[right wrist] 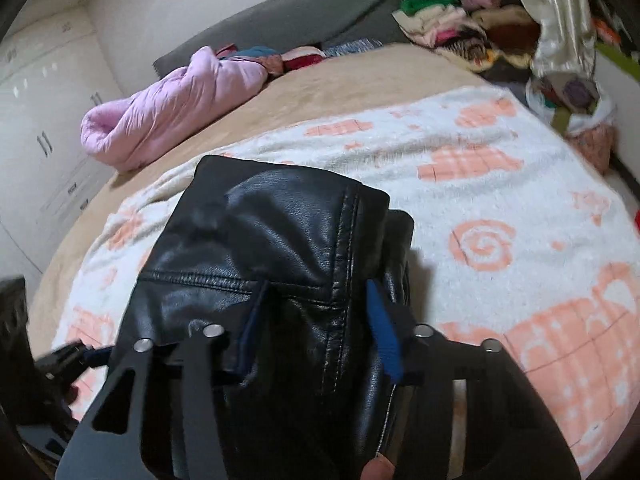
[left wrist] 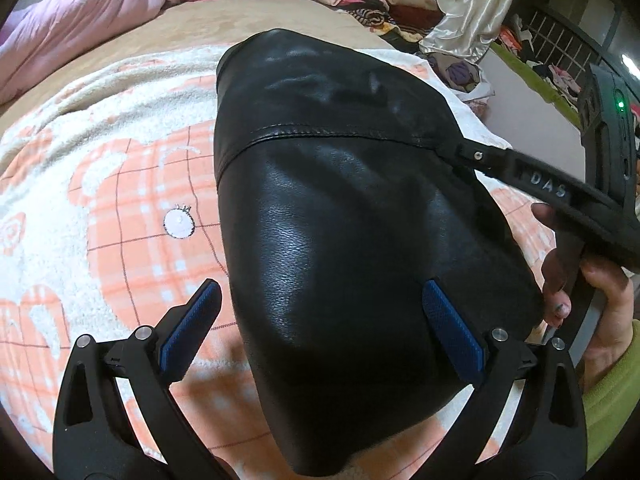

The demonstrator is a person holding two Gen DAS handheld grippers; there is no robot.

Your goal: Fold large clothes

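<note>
A black leather jacket (left wrist: 340,208) lies folded in a thick bundle on the white-and-orange blanket (left wrist: 120,184). My left gripper (left wrist: 320,292) is open, its blue pads spread wide over the bundle's near end, not gripping it. My right gripper (right wrist: 318,296) is shut on a fold of the jacket (right wrist: 288,232), with leather bunched between its blue pads. The right gripper's body (left wrist: 560,192) shows at the jacket's right edge in the left wrist view, held by a hand.
A pink quilted coat (right wrist: 172,108) lies at the far left of the bed. A pile of folded clothes (right wrist: 460,28) and a cream satin curtain (right wrist: 560,16) stand at the far right. White wardrobes (right wrist: 44,120) line the left wall. The blanket (right wrist: 500,200) is bare to the right.
</note>
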